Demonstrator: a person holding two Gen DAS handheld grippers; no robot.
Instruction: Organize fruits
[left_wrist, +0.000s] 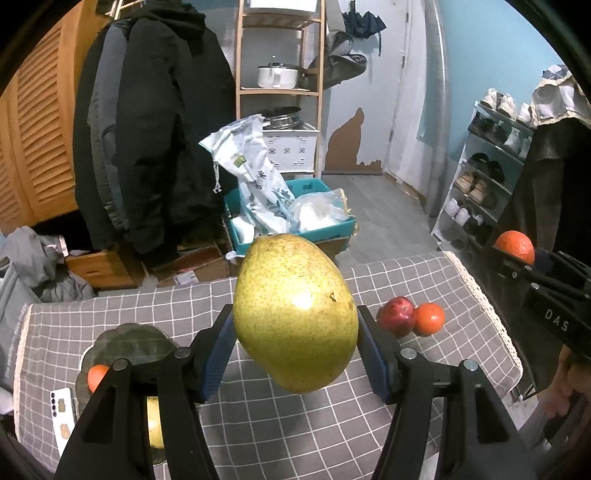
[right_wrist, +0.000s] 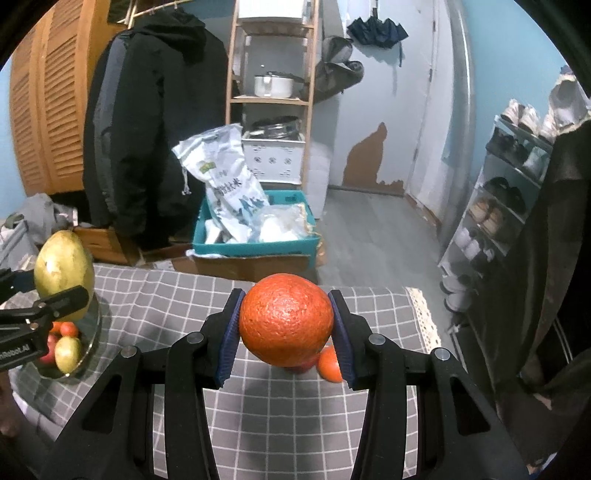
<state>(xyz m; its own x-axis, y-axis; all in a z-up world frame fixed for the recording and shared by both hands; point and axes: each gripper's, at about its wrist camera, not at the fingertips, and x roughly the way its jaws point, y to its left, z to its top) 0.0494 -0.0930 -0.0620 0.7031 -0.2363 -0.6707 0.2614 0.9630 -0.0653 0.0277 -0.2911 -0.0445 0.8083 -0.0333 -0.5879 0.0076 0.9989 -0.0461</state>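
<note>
Left wrist view: left hand-held gripper clamps a big yellow-green mango between its blue pads, lifted off the table (grey checked cloth). Apple and small orange touch at 2 o'clock; fruit plate at 8 o'clock. Right wrist view: right hand-held gripper pinches an orange, also off the table.

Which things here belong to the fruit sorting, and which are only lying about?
For the job:
- mango, in left hand-held gripper
- orange, in right hand-held gripper
- red fruit
- small orange
- glass plate

Lying about:
- black coat
- teal crate
- shoe rack
</note>
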